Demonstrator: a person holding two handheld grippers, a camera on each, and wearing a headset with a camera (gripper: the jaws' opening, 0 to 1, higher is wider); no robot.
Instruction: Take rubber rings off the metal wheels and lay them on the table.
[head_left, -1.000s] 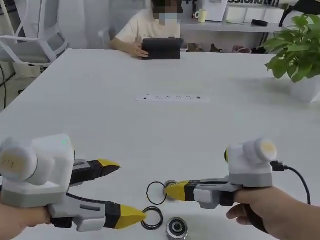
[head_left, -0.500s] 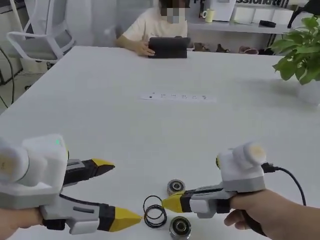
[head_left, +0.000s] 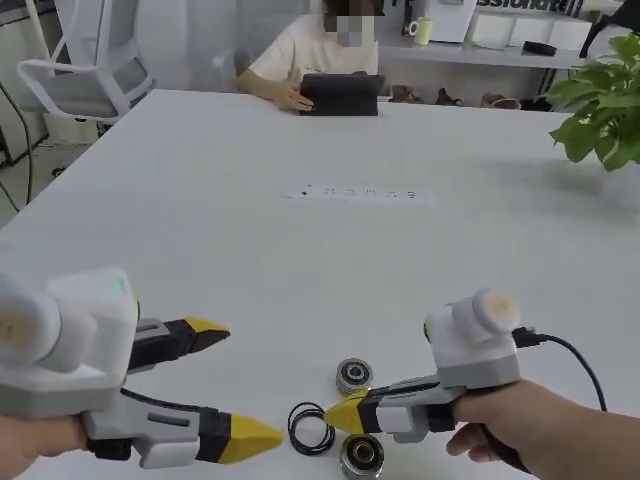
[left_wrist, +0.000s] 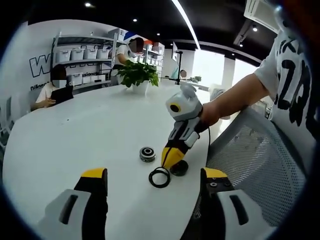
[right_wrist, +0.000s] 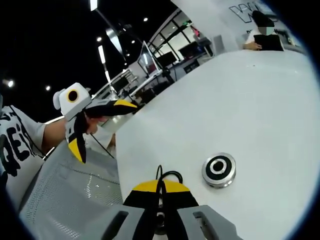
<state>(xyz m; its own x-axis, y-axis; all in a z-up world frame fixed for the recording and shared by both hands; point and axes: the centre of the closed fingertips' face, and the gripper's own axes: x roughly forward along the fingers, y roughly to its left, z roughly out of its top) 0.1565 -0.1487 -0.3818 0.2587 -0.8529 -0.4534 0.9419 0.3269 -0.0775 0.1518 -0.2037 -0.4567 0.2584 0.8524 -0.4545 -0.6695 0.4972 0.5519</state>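
Note:
Two thin black rubber rings (head_left: 311, 428) lie overlapped on the white table (head_left: 300, 260) near its front edge. My right gripper (head_left: 342, 413) is shut, its yellow tip down at the rings; in the right gripper view a ring (right_wrist: 170, 175) runs pinched between the shut jaws of the right gripper (right_wrist: 160, 186). One bare metal wheel (head_left: 353, 375) sits just behind the tip, another wheel (head_left: 361, 455) just in front. My left gripper (head_left: 245, 385) stands open left of the rings, holding nothing. In the left gripper view the rings (left_wrist: 150, 178) lie ahead of the left gripper (left_wrist: 155, 173).
A white power strip (head_left: 358, 193) lies mid-table. A potted plant (head_left: 603, 95) stands at the right. A person with a tablet (head_left: 340, 95) sits at the far end, and a chair (head_left: 75, 85) is at the far left. The table's near edge is close.
My right gripper has brought its ring back and down onto the other ring. The wheel it hid now shows behind it. My left gripper has stayed open and still.

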